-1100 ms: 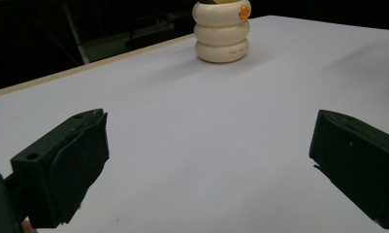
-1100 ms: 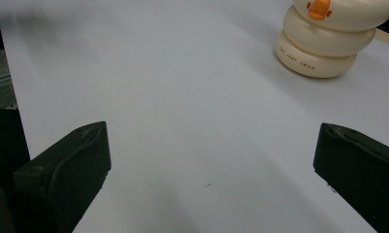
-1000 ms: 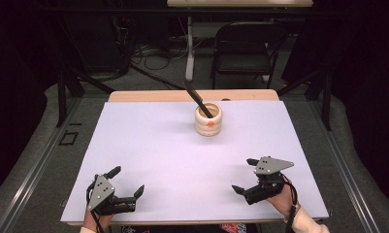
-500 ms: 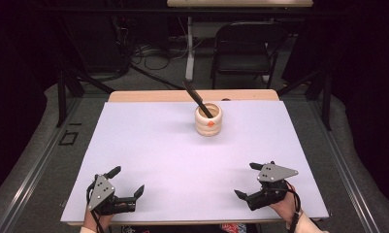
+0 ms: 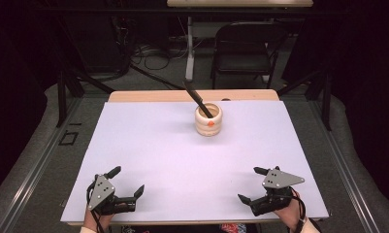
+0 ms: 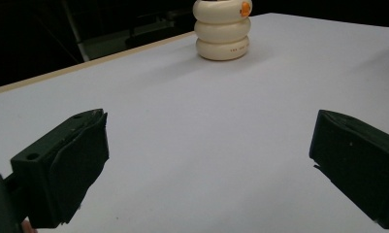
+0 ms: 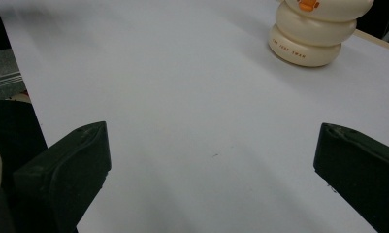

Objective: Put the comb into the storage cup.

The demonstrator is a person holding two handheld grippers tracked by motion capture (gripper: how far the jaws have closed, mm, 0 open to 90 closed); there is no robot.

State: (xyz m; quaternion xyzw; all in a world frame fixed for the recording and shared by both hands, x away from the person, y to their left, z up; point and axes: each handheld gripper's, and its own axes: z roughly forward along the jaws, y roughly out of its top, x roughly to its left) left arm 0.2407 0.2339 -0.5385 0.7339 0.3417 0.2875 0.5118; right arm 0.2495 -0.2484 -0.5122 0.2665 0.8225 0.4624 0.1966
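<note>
A cream ribbed holder [image 5: 208, 120] with an orange spot stands upright at the far middle of the white table [image 5: 172, 155]. A black tool [image 5: 197, 97] leans out of it toward the far left. My left gripper [image 5: 129, 179] rests near the front left edge, open and holding nothing. My right gripper [image 5: 248, 184] sits near the front right edge, also open and holding nothing. The holder [image 6: 222, 29] shows far ahead between the wide jaws of the left gripper [image 6: 209, 160]. From the right gripper [image 7: 211, 170], the holder [image 7: 313, 34] stands far off to the upper right.
A wooden strip [image 5: 148, 96] runs along the table's far edge. Behind the table stand a dark chair [image 5: 243, 48] and cables [image 5: 148, 53] on the floor. Metal rails [image 5: 32, 165] flank both sides of the table.
My right gripper has drifted a little toward the front right corner of the table. The left gripper and the holder have stayed put.
</note>
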